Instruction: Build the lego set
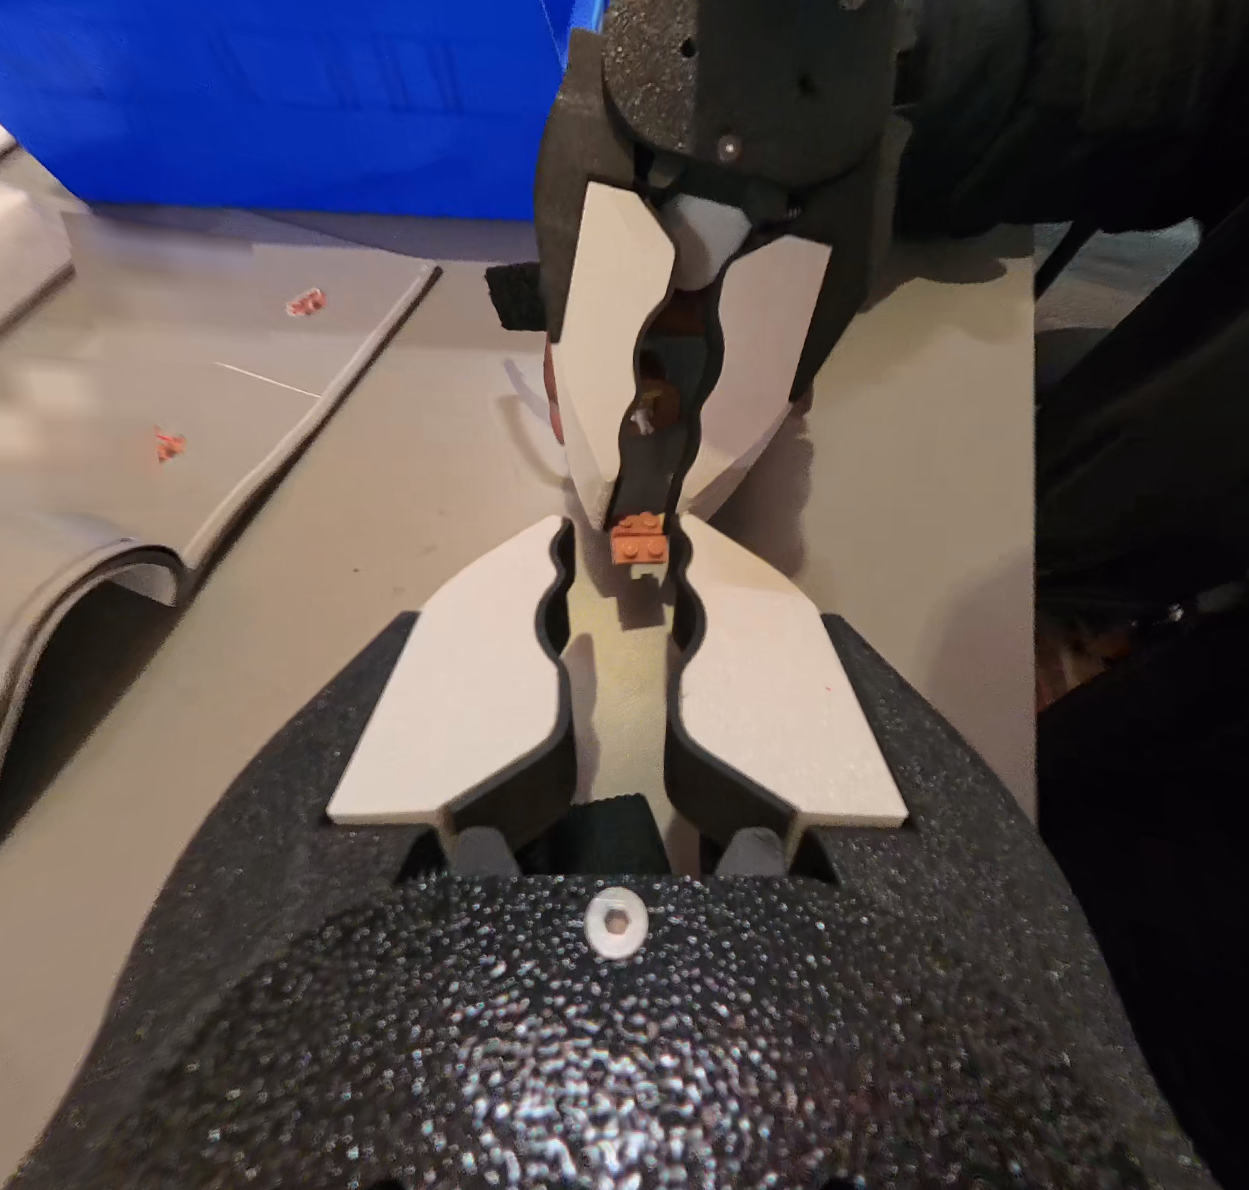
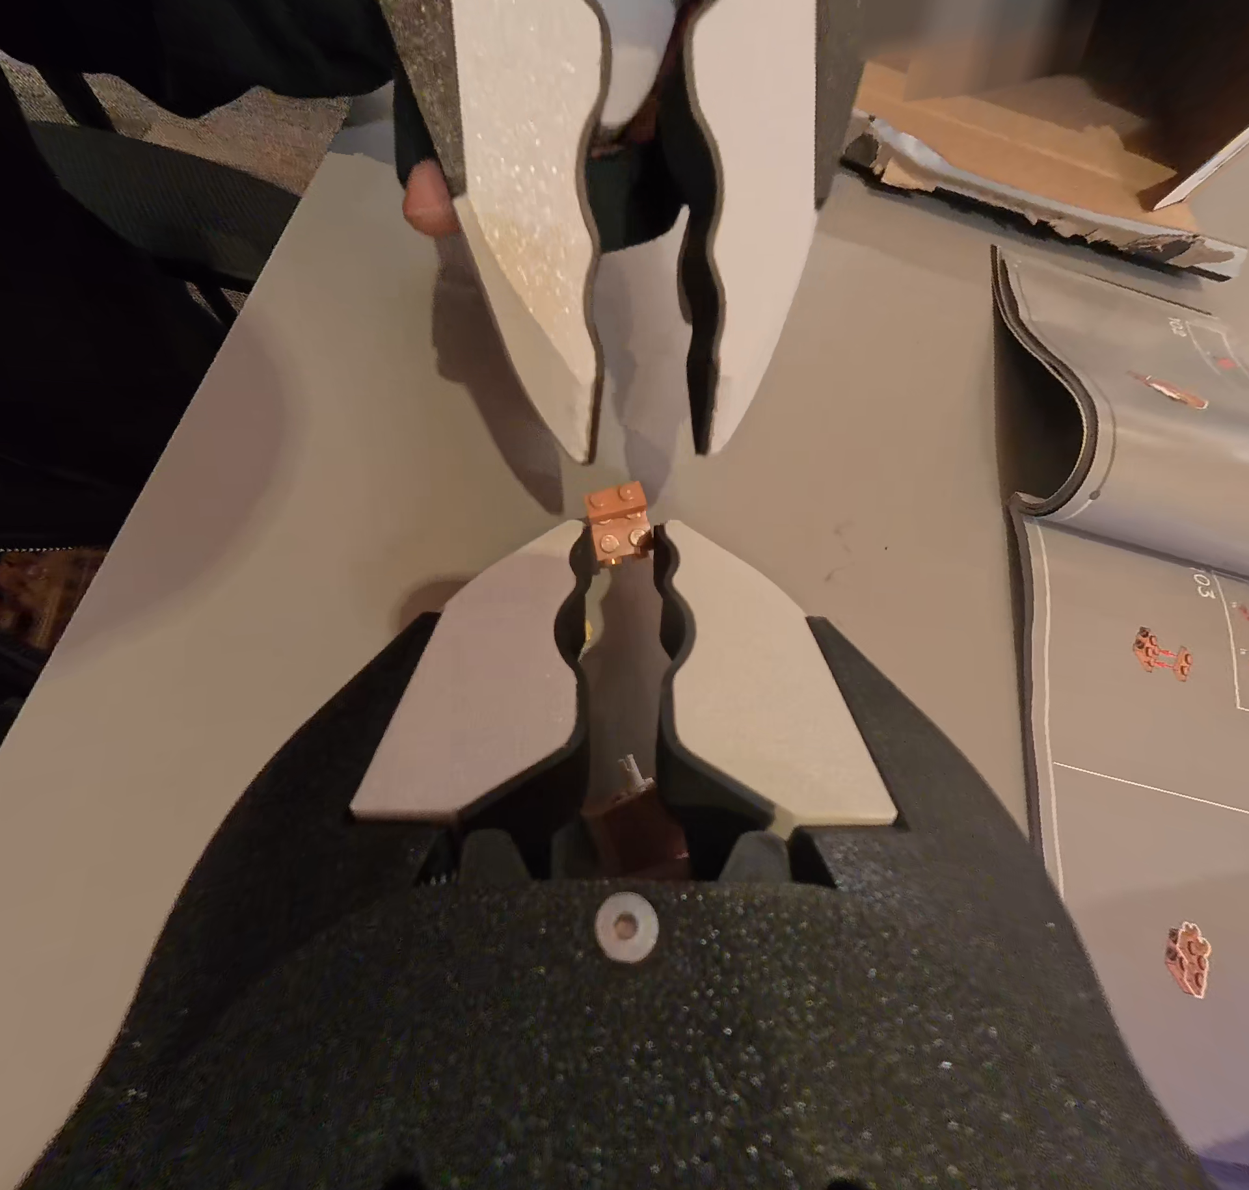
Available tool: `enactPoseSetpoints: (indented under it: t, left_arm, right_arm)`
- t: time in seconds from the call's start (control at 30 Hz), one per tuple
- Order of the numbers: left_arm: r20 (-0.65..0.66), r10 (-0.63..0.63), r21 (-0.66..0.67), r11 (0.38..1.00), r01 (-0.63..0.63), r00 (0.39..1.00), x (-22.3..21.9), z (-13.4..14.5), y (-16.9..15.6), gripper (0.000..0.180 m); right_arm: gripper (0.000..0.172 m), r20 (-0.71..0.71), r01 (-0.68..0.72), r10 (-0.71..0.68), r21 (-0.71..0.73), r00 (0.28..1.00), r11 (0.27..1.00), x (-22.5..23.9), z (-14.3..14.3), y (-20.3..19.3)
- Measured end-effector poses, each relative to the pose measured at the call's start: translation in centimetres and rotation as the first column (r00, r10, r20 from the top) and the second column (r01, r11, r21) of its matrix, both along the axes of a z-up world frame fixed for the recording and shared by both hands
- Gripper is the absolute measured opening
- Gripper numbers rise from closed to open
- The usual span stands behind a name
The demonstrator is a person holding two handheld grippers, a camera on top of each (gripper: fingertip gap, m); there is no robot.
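- Right gripper [image 2: 618, 536] has a small orange-brown studded brick piece [image 2: 616, 528] pinched at its very tips, jaws narrowly parted, both pads pressed to the piece's sides.
- Left gripper [image 1: 625, 539] faces it tip to tip, jaws a little wider than the piece, and the right wrist view shows its tips [image 2: 642, 451] just short of the brick, not touching.
- From the left wrist view, that same brick piece [image 1: 639, 543] juts out of the opposing gripper's tips [image 1: 642, 516], just at the mouth of the left gripper's own open jaws.
- Under both grippers lies a pale beige table [image 2: 270, 482], plain and matte, with the grippers' shadows falling across it.
- Off to the right gripper's right side, a grey-paged booklet [image 2: 1135, 684] lies open, pages curling, with small printed pictures of brick parts.
- Beyond that, farther ahead on the right, a torn cardboard box [image 2: 1014, 137] sits on the table.
- Ahead and to the left of the left gripper, a blue plastic bin [image 1: 304, 76] stands at the back of the table, with the booklet [image 1: 203, 380] lying in front of it.
- A dark sleeve [image 1: 1047, 90] leads to the right gripper's black body in the left wrist view.
- Past the table's near edge, the room drops into dark shadow, and detail there is too dim to read.
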State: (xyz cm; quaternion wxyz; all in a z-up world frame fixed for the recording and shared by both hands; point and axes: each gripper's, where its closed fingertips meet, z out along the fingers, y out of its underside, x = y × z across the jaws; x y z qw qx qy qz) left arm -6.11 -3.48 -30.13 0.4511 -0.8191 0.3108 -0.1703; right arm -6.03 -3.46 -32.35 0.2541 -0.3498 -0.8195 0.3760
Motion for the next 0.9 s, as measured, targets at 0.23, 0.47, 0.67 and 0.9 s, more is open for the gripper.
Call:
enactPoseSetpoints:
  t: [0.23,0.47,0.67,0.9]
  left_arm:
    - [-0.376,-0.043,0.328,0.928,0.177,0.925,-0.7,0.1,-1.2,0.018]
    - [-0.580,0.040,0.512,0.795,0.326,0.814,-0.2,0.3,-0.7,0.019]
    - [-0.656,0.078,0.547,0.734,0.402,0.750,0.2,0.0,-0.2,0.018]
    - [-0.721,0.084,0.528,0.710,0.466,0.688,0.5,-0.6,0.3,0.014]
  right_arm:
    - [0.016,0.002,0.000,0.001,-0.074,1.000,0.997,0.1,0.8,0.0]
    - [0.016,0.004,0.001,-0.001,-0.126,1.000,0.992,0.1,1.3,-0.1]
    - [0.017,0.005,0.000,0.000,-0.149,1.000,0.989,0.1,1.5,-0.2]
    - [0.017,0.014,-0.001,0.003,-0.155,1.000,0.988,0.2,1.4,-0.4]
